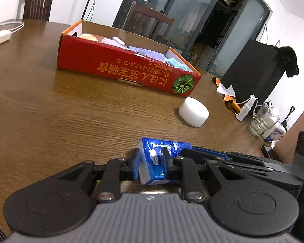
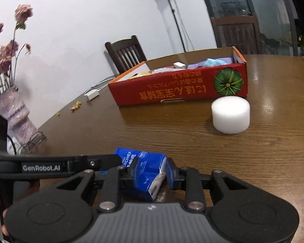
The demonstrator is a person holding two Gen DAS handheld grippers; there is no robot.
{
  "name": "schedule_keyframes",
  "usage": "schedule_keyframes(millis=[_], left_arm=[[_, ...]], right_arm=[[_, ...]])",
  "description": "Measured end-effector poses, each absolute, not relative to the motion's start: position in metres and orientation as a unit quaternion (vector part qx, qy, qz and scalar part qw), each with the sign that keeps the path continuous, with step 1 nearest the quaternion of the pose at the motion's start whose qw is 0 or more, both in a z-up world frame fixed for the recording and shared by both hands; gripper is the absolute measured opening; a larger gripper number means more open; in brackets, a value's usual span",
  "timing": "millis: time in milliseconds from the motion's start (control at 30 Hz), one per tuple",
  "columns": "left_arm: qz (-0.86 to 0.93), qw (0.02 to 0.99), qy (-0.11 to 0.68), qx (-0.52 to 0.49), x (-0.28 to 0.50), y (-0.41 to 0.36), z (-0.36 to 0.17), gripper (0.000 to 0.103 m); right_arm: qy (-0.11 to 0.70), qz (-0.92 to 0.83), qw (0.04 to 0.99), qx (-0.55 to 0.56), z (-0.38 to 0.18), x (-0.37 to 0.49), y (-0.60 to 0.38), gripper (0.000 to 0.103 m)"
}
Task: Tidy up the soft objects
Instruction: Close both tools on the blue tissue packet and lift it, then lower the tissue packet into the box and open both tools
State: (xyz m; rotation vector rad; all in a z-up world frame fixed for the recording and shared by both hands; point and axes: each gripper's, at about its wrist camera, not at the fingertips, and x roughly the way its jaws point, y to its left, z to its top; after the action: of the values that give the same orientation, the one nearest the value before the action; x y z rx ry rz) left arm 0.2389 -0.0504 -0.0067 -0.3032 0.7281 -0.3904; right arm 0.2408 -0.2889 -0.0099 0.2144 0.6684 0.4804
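A blue tissue pack point(image 1: 154, 162) lies on the wooden table point(image 1: 50, 111) close in front of me. My left gripper point(image 1: 152, 163) is shut on one end of it. My right gripper point(image 2: 150, 172) is shut on the other end of the same pack point(image 2: 143, 170). A white foam cylinder point(image 1: 193, 111) stands on the table beyond, also in the right wrist view point(image 2: 230, 114). A red cardboard box point(image 1: 121, 64) behind it holds several soft cloths; it shows too in the right wrist view point(image 2: 178, 87).
A glass point(image 1: 260, 121), a white charger point(image 1: 246, 109) and orange scraps sit at the right table edge. A white adapter with cable point(image 1: 1, 37) lies far left. A vase of flowers point(image 2: 12, 109) and glasses point(image 2: 33, 141) stand at the left. Chairs ring the table.
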Motion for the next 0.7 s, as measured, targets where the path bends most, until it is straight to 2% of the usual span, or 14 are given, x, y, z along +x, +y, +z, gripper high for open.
schedule_keyframes(millis=[67,133,300,500,600,700], left_arm=[[-0.188,0.900,0.359,-0.162,0.241,-0.046,-0.009,0.031],[-0.194,0.895,0.363,-0.170,0.244,-0.043,-0.011,0.031],[-0.203,0.905,0.341,-0.151,0.243,-0.049,-0.003,0.030],[-0.220,0.920,0.291,-0.142,0.281,-0.053,0.035,0.030],[-0.233,0.927,0.258,-0.139,0.321,-0.059,0.064,0.030],[-0.237,0.926,0.257,-0.141,0.379,-0.067,0.086,0.030]], right_arm=[[0.322,0.236,0.911,0.105,-0.009,0.238,-0.289,0.035],[0.329,0.246,0.904,0.118,-0.014,0.239,-0.291,0.040],[0.329,0.258,0.897,0.145,-0.015,0.247,-0.292,0.027],[0.283,0.251,0.914,0.146,0.013,0.279,-0.298,0.026],[0.245,0.249,0.929,0.123,0.040,0.308,-0.302,0.025],[0.222,0.239,0.939,0.112,0.061,0.357,-0.309,0.025]])
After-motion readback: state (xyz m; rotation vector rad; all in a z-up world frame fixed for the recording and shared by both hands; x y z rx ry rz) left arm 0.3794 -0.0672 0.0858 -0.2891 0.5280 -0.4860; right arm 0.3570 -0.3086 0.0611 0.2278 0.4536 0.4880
